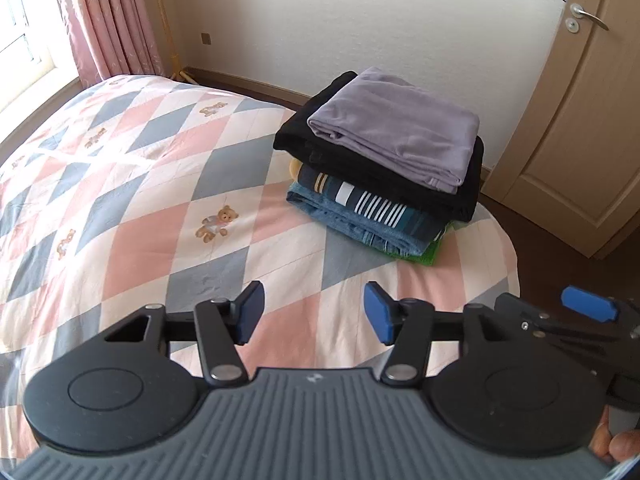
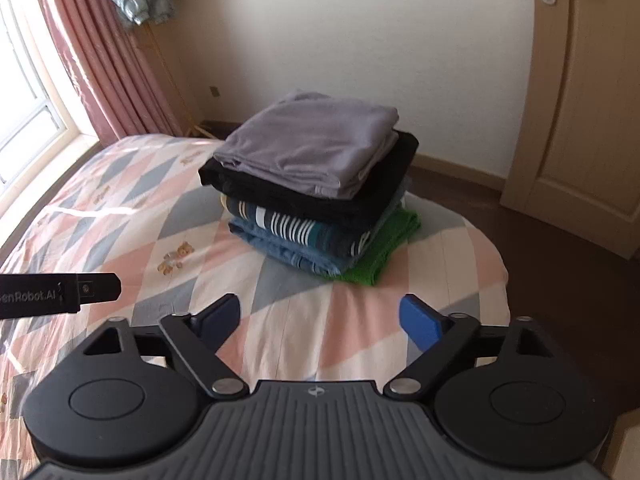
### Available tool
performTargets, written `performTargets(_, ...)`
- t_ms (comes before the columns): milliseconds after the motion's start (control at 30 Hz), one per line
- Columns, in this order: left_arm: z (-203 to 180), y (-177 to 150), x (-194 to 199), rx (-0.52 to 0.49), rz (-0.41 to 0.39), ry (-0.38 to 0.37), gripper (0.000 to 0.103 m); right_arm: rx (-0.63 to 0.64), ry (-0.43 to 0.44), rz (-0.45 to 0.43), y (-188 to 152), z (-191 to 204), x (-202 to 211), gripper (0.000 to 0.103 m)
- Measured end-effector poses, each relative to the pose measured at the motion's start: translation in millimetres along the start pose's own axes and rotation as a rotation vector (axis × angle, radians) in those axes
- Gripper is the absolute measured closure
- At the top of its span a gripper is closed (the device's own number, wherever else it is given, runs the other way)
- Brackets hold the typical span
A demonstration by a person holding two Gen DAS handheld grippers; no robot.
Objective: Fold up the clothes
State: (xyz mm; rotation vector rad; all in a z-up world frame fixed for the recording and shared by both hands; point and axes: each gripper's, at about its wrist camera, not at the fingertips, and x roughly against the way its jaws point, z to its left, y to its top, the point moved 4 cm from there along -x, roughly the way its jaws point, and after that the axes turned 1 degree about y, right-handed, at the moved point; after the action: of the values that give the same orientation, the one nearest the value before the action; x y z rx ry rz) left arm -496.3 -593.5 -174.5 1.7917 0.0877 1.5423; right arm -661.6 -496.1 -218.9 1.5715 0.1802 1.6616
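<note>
While both grippers hover over the near part of the bed (image 1: 132, 184), a stack of folded clothes (image 1: 384, 168) sits on the quilt toward the bed's far right corner, well apart from either tool. The left gripper (image 1: 314, 314) has its jaws spread wide and holds nothing; only the pink, grey and white diamond quilt shows between the blue pads (image 1: 376, 314). The right gripper (image 2: 320, 322) likewise has its jaws wide apart and empty, over a pink-and-white patch of the quilt.

On top of the stack lies a lilac-grey garment (image 2: 308, 152), folded into a rough rectangle. It rests on a black garment (image 2: 320, 196), which is wider and sticks out on the left. Beneath that comes a dark piece with white stripes (image 2: 292, 226), then blue denim (image 2: 280, 250), and a green cloth (image 2: 384, 244) at the bottom, showing at the stack's right edge.

In the left wrist view the right gripper's blue pad and black linkage show at the right edge, just beside the left tool. A teddy bear print (image 1: 214, 224) marks the quilt to the left of the stack. Pink curtains (image 2: 92, 64) hang at the far left by the window, and a beige door (image 2: 588, 88) stands at the far right.
</note>
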Motion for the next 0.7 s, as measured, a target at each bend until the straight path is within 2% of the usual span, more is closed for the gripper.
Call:
performTargets(133,9.1,-8.3,9.1,-0.004,-0.005,0.007,0.039,-0.014,-0.011,0.025,-5.1,12.8,4.7,0.008)
performTargets(267,18.6,-13.5,15.5,-0.021,-0.018,0.016,0.035,-0.021,-0.024,0.03,-6.4,25.8,9.6,0.003)
performTargets(367,26.2,-15.6,18.6,-0.025,-0.03,0.025,0.026,-0.007,-0.04,0.032,-5.5,36.0,11.5,0.003)
performTargets(500,33.5,-17.8,18.0,-0.029,-0.035,0.028,0.022,0.007,-0.058,0.046,-5.3,47.4,10.8,0.002)
performTargets(700,42.4,-20.9,9.8,-0.023,-0.035,0.03,0.011,0.013,-0.098,0.065,-5.9,53.5,2.8,0.002)
